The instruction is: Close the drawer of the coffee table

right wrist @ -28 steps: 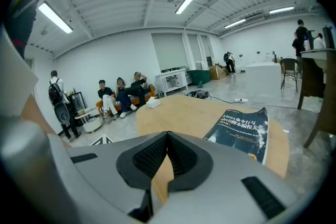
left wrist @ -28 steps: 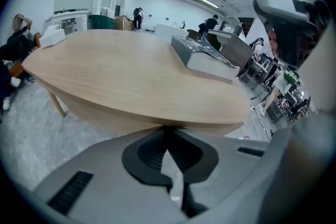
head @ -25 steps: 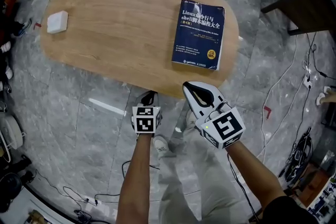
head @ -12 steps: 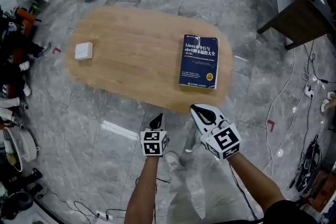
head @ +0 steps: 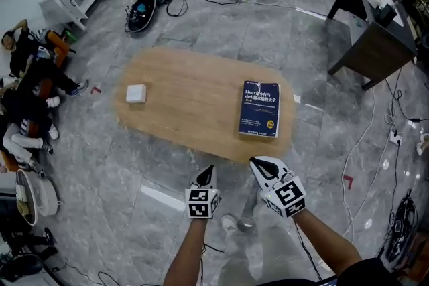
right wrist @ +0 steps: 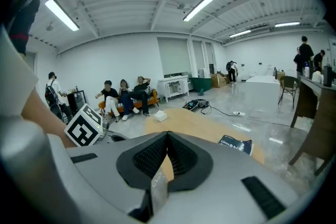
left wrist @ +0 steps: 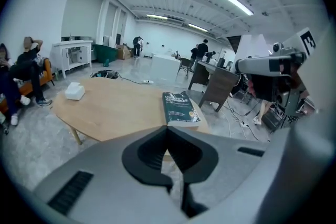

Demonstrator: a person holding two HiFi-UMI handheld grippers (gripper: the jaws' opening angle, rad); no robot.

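Observation:
The oval wooden coffee table [head: 194,97] stands on the grey stone floor, and no drawer shows in any view. A dark blue book [head: 260,109] lies at its right end and a small white box [head: 136,93] at its left. My left gripper [head: 208,173] is shut and empty, held just short of the table's near edge. My right gripper [head: 258,164] is beside it, also shut and empty. The left gripper view looks over the tabletop [left wrist: 115,107] and the book [left wrist: 180,108]. The right gripper view shows the table [right wrist: 194,123] past the shut tips [right wrist: 168,136].
People sit on an orange sofa [head: 27,77] at the left. A black device with cables [head: 144,7] lies on the floor beyond the table. A dark desk [head: 375,43] stands at the right, and more cables [head: 395,211] run along the floor there. My shoe [head: 231,223] shows below.
The view has pulled back and up, so the table looks smaller and farther. Both grippers have drawn away from the table's near edge and stayed shut.

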